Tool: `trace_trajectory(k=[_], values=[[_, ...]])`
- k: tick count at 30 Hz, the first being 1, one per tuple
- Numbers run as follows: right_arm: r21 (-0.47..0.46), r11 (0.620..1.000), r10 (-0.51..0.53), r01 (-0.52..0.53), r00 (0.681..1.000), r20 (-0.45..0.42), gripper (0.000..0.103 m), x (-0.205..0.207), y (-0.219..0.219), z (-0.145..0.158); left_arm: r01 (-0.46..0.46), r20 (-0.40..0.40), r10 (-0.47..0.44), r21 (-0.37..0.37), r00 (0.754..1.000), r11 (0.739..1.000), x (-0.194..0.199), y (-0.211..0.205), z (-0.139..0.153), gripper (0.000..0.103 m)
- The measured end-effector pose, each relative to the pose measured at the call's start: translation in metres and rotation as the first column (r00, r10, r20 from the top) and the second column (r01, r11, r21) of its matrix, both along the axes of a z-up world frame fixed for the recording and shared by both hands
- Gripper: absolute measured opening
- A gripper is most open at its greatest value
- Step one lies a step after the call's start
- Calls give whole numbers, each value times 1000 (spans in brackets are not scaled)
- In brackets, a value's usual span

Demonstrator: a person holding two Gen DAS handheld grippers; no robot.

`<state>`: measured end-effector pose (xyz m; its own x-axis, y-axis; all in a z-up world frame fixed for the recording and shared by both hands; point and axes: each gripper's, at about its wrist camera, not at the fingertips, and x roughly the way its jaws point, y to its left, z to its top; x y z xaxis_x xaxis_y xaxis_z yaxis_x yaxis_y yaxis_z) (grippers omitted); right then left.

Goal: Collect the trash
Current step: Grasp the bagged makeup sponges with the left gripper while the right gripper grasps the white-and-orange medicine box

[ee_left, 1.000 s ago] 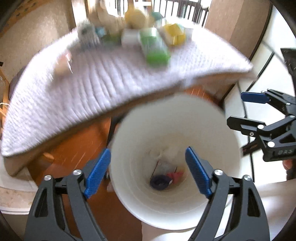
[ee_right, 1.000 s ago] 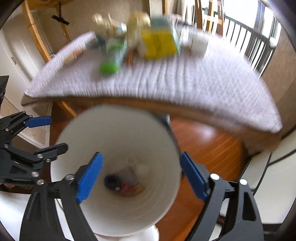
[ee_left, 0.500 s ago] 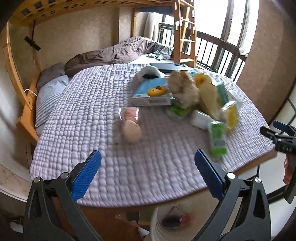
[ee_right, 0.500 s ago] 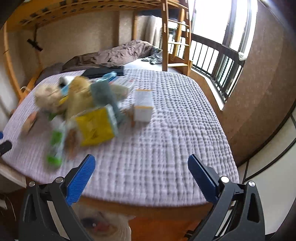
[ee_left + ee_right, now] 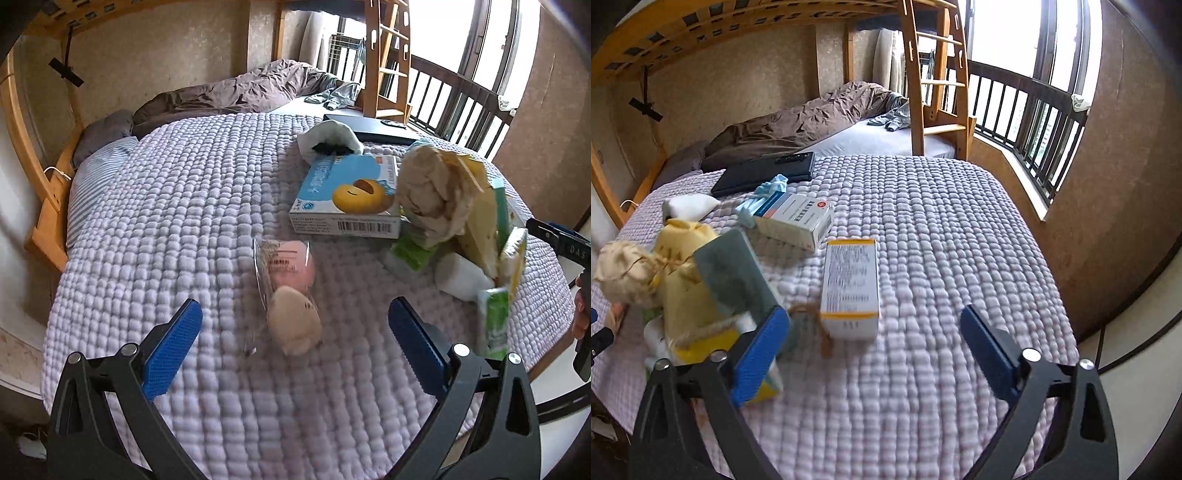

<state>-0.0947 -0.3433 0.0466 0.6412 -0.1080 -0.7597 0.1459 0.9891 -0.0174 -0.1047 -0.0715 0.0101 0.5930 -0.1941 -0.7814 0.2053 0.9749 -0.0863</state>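
Both claws have swung from the white bin up over the bed; left claw spread, right claw narrowing, both empty; cartons, boxes and wrappers remain uncollected

"DAS" on right tool

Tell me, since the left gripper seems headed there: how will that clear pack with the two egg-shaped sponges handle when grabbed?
The clear pack looks thin and glossy, so probably light, slippery, and apt to crumple. Its rounded shape on the soft quilt suggests it may roll if nudged.
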Motion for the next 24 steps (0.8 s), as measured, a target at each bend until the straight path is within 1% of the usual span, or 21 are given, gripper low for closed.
trace_trajectory(k=[3,10,12,15,16,17,18,19,21,24], values=[[-2,1000,7,-7,1000,-14,82,14,0,-4,6,-8,-6,0,1000,1000,10,-3,-2,99],[-1,999,33,-33,999,-44,71,34,4,-13,7,-43,-6,13,999,1000,22,-4,-13,81],[5,999,37,-37,998,-51,68,38,4,-16,4,-36,-3,27,999,1000,25,-4,-13,76],[24,999,39,-38,997,-63,55,42,3,-20,6,-28,-5,54,1000,999,25,-6,-13,64],[29,999,39,-37,997,-66,53,42,2,-21,7,-23,-5,68,1000,998,24,-7,-14,58],[35,999,39,-36,997,-69,47,43,1,-22,11,-19,-9,79,1000,997,24,-6,-14,53],[38,999,40,-37,997,-72,42,44,1,-22,17,-15,-15,88,1000,996,23,-7,-14,51],[41,998,43,-40,996,-76,40,45,1,-24,19,-13,-18,93,1000,996,23,-7,-14,47],[54,997,54,-50,995,-79,36,46,2,-25,25,-9,-24,98,1000,995,21,-8,-13,45],[40,998,60,-57,995,-76,36,46,4,-25,29,-4,-29,101,1000,994,20,-10,-11,42]])
